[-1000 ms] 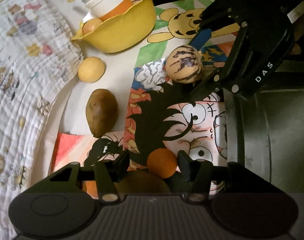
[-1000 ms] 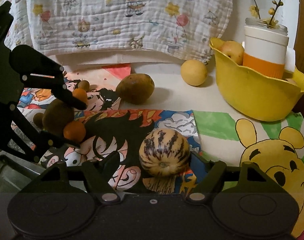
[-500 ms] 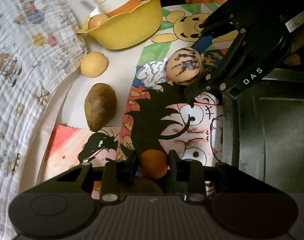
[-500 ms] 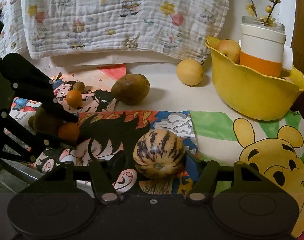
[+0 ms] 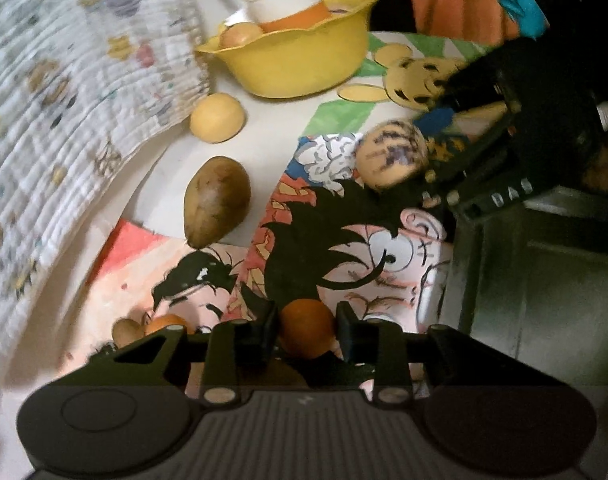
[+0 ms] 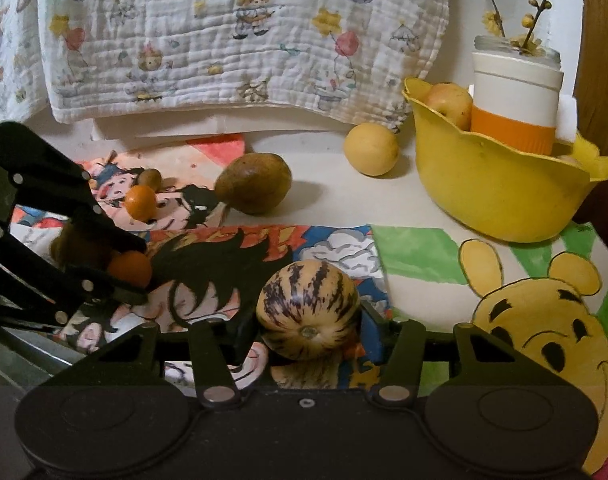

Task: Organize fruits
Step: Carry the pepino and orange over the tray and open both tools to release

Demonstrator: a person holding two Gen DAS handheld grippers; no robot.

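My left gripper [image 5: 307, 322] is shut on a small orange fruit [image 5: 305, 328] and holds it above the cartoon mat. My right gripper [image 6: 308, 324] is shut on a striped cream-and-purple melon [image 6: 308, 310], low over the mat. In the right wrist view the left gripper [image 6: 122, 268] is at the left with the orange fruit [image 6: 128, 269] in its jaws. A yellow bowl [image 6: 499, 196] holds an apple [image 6: 449, 104] and a white-and-orange cup [image 6: 513, 110]. A brown pear-shaped fruit [image 6: 254, 188], a yellow round fruit [image 6: 371, 149] and another small orange fruit [image 6: 140, 202] lie on the table.
A quilted printed cloth [image 6: 240, 32] hangs along the back. A dark metal box [image 5: 543, 280] stands at the right in the left wrist view. A small brown fruit [image 6: 150, 178] lies near the loose orange one. Cartoon mats [image 6: 539, 320] cover the table.
My left gripper closed on the small orange fruit and lifted it away from the pile. My right gripper closed on the striped melon.
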